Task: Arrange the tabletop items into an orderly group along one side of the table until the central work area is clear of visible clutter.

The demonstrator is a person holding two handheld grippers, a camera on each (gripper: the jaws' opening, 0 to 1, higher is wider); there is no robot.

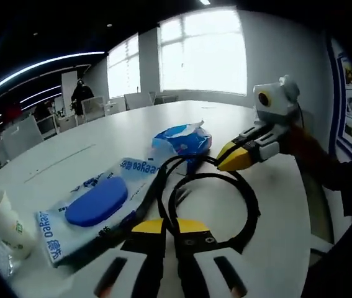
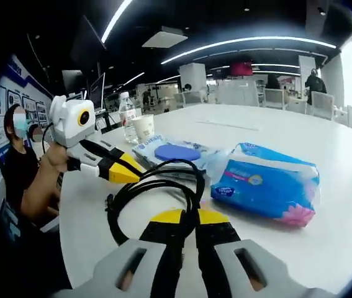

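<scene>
My view's pretty soft and fisheye-warped; windows (image 1: 203, 53) blown out white behind the table (image 1: 132, 130), ceiling strip lights (image 2: 250, 43) streaking overhead.

The cable (image 2: 157, 186) is black on the white table (image 2: 287, 133). Beside the cable, the tissue pack (image 2: 266, 184) is blue with a pink flower, the wipes pack (image 1: 95, 205) pale blue with a darker blue lid. Both grippers' tips (image 2: 185, 217) are yellow.

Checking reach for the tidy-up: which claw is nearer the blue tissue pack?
Right. The right claw lies just beside the blue tissue pack; the left claw sits farther off, across the black cable.
</scene>
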